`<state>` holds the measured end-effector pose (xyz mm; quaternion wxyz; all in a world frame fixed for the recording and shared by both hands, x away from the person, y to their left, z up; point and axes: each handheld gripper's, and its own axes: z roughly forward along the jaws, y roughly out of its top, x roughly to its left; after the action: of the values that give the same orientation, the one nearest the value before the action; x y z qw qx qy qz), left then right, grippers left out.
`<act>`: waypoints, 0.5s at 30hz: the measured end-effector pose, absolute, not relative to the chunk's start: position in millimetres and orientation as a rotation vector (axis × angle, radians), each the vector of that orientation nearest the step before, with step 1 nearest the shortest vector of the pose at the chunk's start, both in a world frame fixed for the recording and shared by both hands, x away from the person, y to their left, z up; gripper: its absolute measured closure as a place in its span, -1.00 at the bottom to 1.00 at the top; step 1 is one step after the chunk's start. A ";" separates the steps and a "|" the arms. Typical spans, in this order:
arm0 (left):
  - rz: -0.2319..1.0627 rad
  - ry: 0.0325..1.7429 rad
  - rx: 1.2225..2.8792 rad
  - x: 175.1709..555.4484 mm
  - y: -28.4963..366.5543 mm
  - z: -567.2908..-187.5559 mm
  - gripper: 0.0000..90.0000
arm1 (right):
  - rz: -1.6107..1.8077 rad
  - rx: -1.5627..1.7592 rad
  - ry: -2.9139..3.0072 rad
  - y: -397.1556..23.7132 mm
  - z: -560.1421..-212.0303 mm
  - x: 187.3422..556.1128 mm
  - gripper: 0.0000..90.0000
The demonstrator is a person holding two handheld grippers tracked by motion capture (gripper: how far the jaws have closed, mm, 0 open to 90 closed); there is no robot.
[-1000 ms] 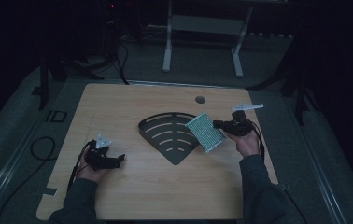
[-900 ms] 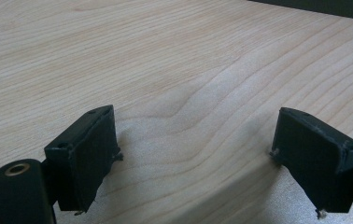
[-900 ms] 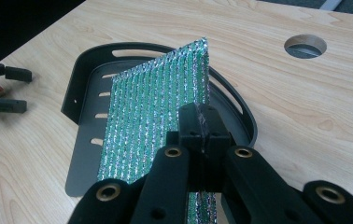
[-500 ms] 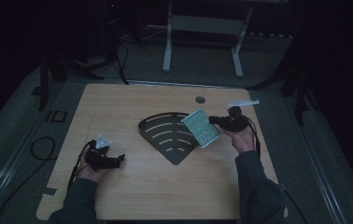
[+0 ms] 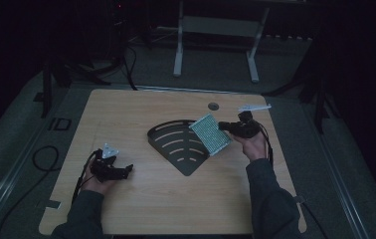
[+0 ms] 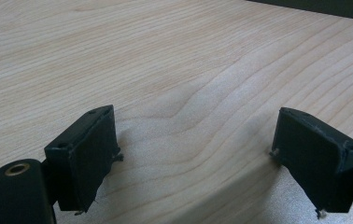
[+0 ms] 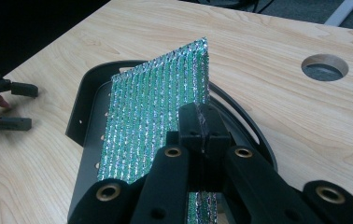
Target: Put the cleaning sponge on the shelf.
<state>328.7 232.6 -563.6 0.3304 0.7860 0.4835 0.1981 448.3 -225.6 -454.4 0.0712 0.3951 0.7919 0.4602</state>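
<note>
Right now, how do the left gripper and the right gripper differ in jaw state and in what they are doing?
The left gripper has its jaws wide apart with nothing between them; the right gripper is shut on the glittery green sheet. The left gripper sits low over the bare wooden table; the right gripper holds its sheet tilted above the black slotted tray. Both have black jaws and are hand-held.

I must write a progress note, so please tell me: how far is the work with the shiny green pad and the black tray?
Done: the right gripper has picked up the shiny green pad, jaws shut on its edge. In hand: it holds the pad tilted above the black slotted tray. Left: the pad is not lying in the tray yet. The left gripper waits open over the wooden table.
</note>
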 end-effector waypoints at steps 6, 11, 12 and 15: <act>0.518 1.264 2.055 328.7 232.6 -563.5 -0.68 | 1.395 1.189 2.378 -222.1 -455.1 450.9 1.00; 0.518 1.264 2.055 328.7 232.6 -563.6 -0.68 | 1.394 1.195 2.380 -220.3 -457.5 454.9 1.00; 0.518 1.264 2.055 328.7 232.6 -563.6 -0.69 | 1.390 1.199 2.379 -220.1 -458.1 455.5 1.00; 0.518 1.264 2.056 328.7 232.6 -563.6 -0.68 | 1.392 1.207 2.378 -220.0 -460.4 457.7 1.00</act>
<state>328.7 232.6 -563.6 0.3304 0.7861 0.4835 0.1981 457.7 -220.0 -460.4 0.0665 0.4003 0.7888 0.4617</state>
